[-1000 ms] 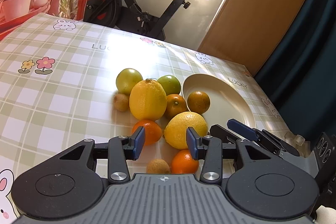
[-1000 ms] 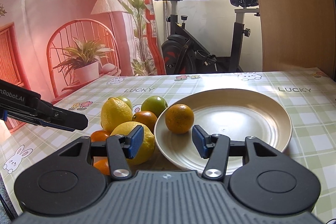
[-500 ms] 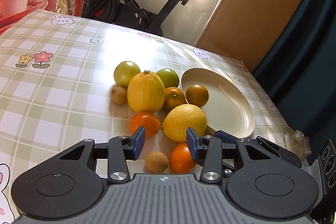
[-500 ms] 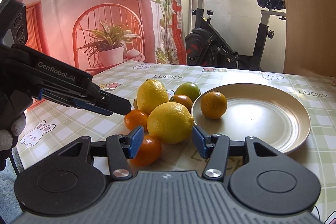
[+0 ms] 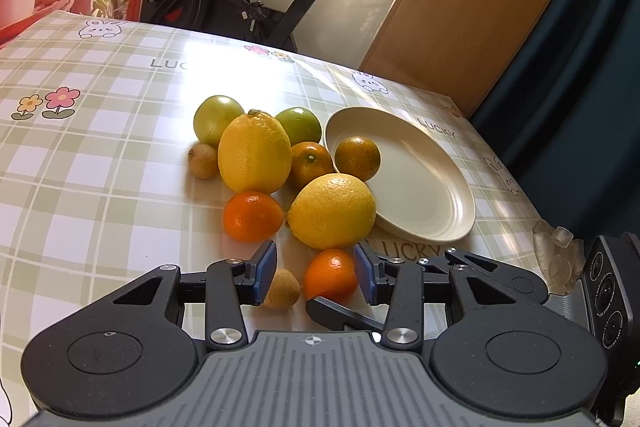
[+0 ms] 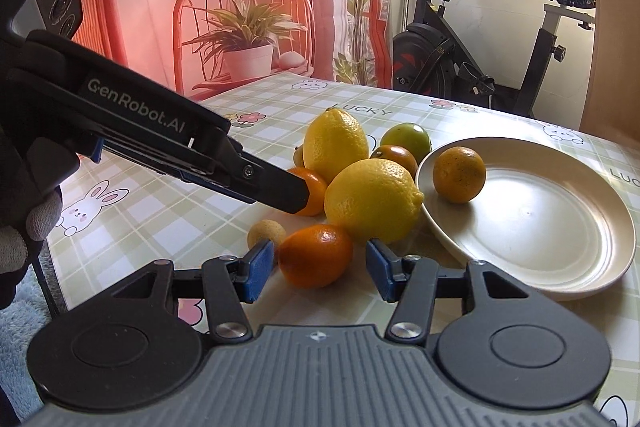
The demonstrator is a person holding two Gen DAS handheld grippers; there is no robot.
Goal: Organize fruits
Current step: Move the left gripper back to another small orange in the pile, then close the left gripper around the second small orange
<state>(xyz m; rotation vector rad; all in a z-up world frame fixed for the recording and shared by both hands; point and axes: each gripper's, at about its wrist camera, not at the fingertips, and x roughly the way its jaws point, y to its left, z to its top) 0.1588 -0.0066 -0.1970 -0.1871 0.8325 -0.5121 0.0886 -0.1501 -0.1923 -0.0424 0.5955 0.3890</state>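
Right tongs [image 6: 316,267] swung toward orange [image 6: 315,254] (jaws parted), left tongs [image 5: 315,273] angled down, released

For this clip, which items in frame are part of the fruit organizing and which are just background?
Part of the job:
- plate, with one orange on it
- two lemons
- other oranges
- green fruits
- small brown fruits
- left gripper, right gripper, both open

Just lying about:
- exercise bike
- checked tablecloth
- printed backdrop

Left tongs [image 5: 315,273] agape over small orange [image 5: 331,274] beside plate [image 5: 444,227].
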